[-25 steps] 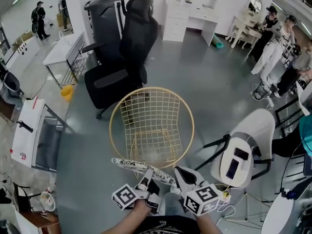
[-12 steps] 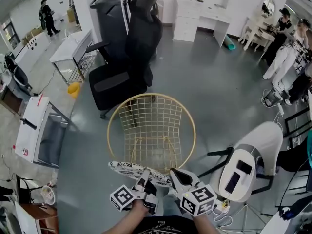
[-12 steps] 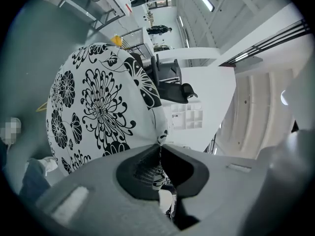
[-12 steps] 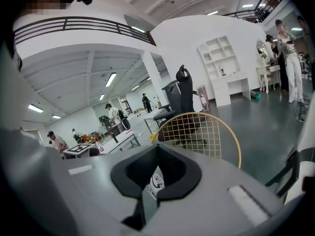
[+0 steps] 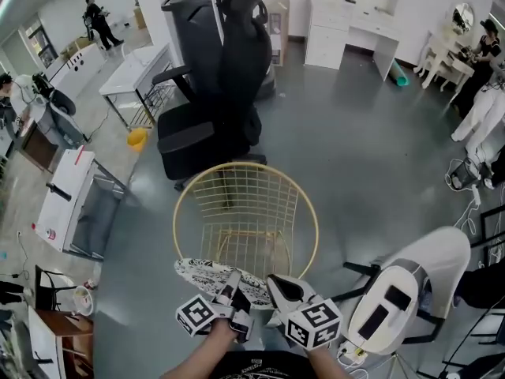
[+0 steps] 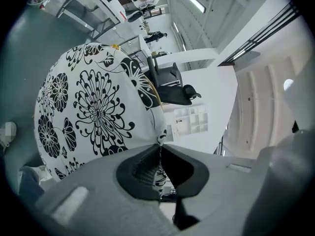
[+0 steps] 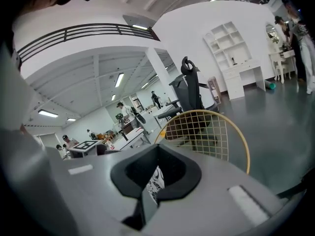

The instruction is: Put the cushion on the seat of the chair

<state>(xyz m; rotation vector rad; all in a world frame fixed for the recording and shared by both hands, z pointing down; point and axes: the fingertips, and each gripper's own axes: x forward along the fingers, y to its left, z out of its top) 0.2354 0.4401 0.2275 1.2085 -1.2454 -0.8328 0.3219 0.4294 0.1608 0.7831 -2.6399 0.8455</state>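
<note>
Head view: floral cushion (image 5: 203, 273) is held up at the near edge of the gold wire chair (image 5: 246, 212), not yet on its seat.
Left tongs (image 6: 158, 149): pinched shut on the cushion's rim.
Right tongs (image 7: 156, 175): clamped on the cushion's rim too.

L tool (image 5: 235, 283), R tool (image 5: 276, 289), both clamped
</note>
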